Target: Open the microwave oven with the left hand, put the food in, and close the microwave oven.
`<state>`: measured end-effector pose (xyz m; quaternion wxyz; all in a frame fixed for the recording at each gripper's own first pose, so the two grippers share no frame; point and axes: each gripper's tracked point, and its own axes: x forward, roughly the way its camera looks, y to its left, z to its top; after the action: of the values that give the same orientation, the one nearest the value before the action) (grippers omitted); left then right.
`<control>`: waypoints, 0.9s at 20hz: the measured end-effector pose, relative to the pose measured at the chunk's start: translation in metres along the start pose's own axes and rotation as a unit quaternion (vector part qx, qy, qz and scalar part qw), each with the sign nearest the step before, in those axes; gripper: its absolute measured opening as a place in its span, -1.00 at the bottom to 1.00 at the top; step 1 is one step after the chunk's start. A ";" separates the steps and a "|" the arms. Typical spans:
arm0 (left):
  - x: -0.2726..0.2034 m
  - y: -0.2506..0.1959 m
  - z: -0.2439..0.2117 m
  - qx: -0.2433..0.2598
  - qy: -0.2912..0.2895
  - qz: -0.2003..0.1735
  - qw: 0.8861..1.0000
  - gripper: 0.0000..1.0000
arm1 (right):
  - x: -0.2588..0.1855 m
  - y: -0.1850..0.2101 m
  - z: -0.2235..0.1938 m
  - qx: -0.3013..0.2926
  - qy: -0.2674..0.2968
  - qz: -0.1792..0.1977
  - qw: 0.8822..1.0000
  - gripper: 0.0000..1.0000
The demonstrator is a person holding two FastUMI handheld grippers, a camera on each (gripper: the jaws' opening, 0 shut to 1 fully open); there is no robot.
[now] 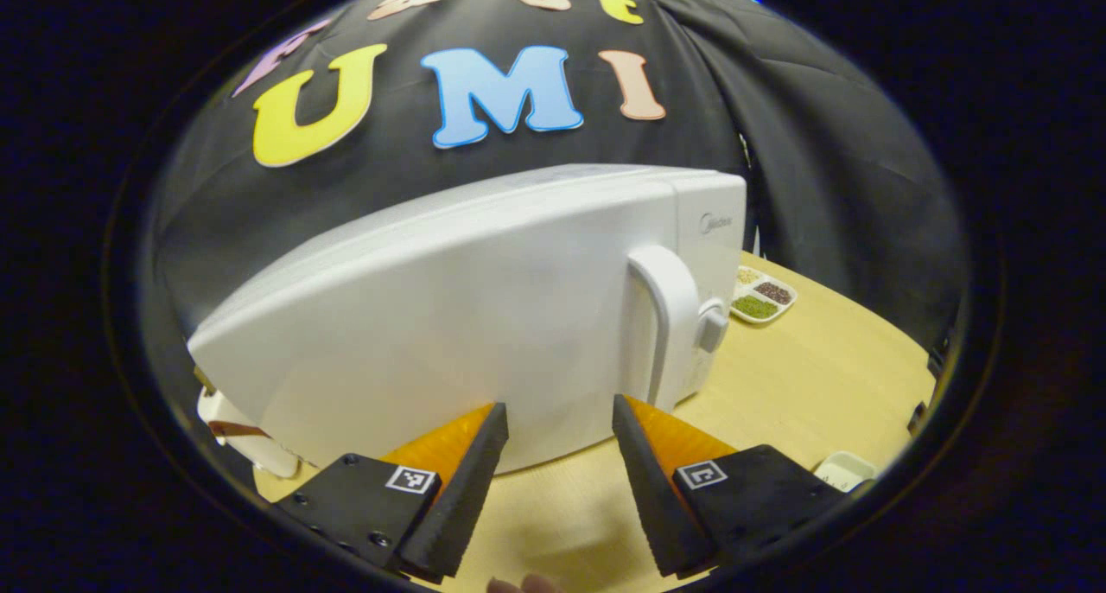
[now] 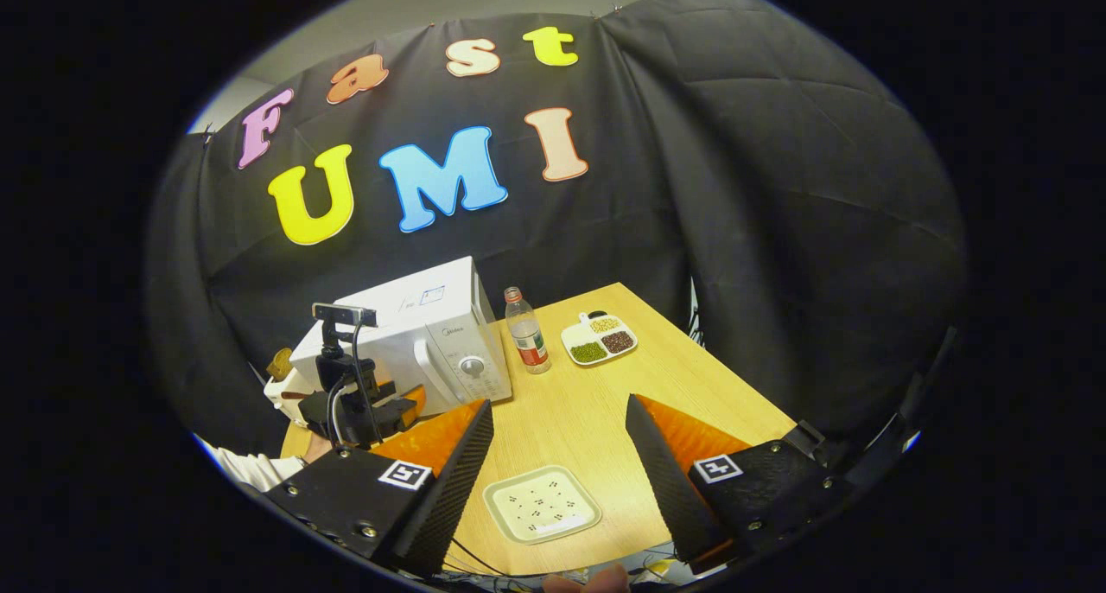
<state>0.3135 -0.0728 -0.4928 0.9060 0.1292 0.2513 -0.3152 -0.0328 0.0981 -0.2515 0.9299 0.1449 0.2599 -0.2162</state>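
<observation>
The white microwave [image 1: 484,316] stands close in front in the left gripper view, its door closed. Its upright handle [image 1: 664,316] is at the door's right side, with a round knob [image 1: 713,325] beside it. My left gripper [image 1: 560,433] is open, holding nothing, low before the door and just left of the handle's foot. In the right gripper view the microwave [image 2: 432,338] sits far left, with the left gripper [image 2: 404,410] and its mounted camera in front of it. My right gripper [image 2: 560,442] hangs open above a square white plate [image 2: 542,503] carrying small dark bits of food.
A plastic bottle [image 2: 527,331] stands right of the microwave, then a white sectioned tray of beans [image 2: 599,338] [image 1: 762,297]. A white object [image 1: 233,420] lies left of the microwave. The wooden table [image 2: 683,385] ends at the black cloth wall behind.
</observation>
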 end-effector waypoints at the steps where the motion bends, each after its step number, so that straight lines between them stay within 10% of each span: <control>1: -0.011 -0.010 0.013 0.008 -0.019 -0.003 1.000 0.75 | -0.003 -0.005 0.002 0.002 -0.006 0.001 1.000 0.89; 10: -0.188 -0.092 0.038 -0.059 -0.027 0.009 0.998 0.83 | -0.043 -0.072 0.051 -0.025 -0.066 0.040 0.997 0.89; 18: -0.302 -0.100 0.042 -0.137 -0.032 0.097 0.985 0.75 | -0.063 -0.112 0.083 -0.088 -0.118 0.088 0.985 0.88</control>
<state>0.0620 -0.0133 -0.3033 0.9490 0.0175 0.2492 -0.1922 -0.1003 -0.0101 -0.1665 0.9786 0.0585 0.1526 -0.1254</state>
